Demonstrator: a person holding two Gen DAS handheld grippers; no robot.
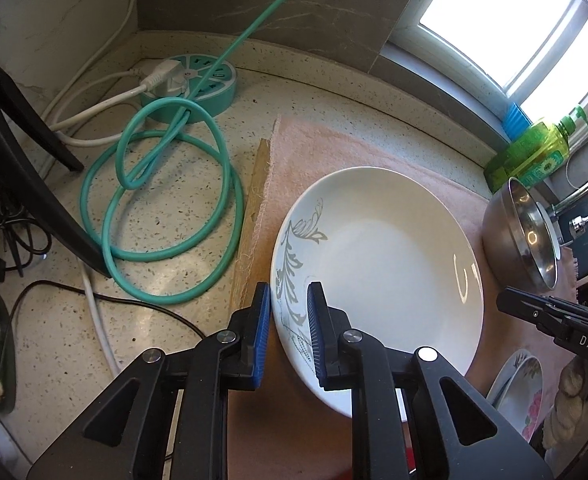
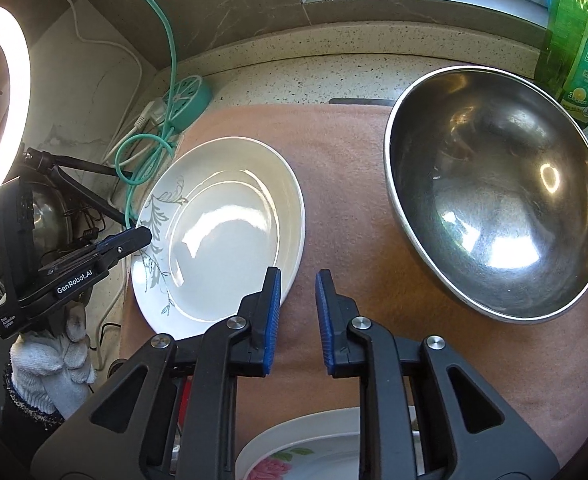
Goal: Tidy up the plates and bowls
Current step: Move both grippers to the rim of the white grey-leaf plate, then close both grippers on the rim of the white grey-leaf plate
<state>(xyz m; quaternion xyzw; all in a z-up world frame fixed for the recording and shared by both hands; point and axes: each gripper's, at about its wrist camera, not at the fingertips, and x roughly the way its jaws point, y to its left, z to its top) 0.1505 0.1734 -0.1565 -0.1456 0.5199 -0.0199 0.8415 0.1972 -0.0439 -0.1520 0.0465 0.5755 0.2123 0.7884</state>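
A white plate (image 1: 374,260) with a grey leaf pattern lies on a pink towel (image 1: 354,148). My left gripper (image 1: 289,288) is shut on its left rim, one blue pad outside the rim and one over the plate's inside. The right wrist view shows this gripper (image 2: 145,236) clamped on the plate (image 2: 229,208). My right gripper (image 2: 298,274) sits at the plate's right rim with its jaws narrow. Its left pad overlaps the rim, and only towel (image 2: 334,152) shows in the gap. From the left wrist view its tip (image 1: 502,300) stands just off the rim. A steel bowl (image 2: 494,208) sits to the right.
Floral plates (image 2: 314,452) lie at the towel's near edge. A green soap bottle (image 2: 574,48) stands by the window. A teal power hub (image 1: 189,84), a coiled green cable (image 1: 165,216) and a black tripod leg (image 1: 33,184) crowd the counter on the left. A gloved hand (image 2: 53,360) holds the left gripper.
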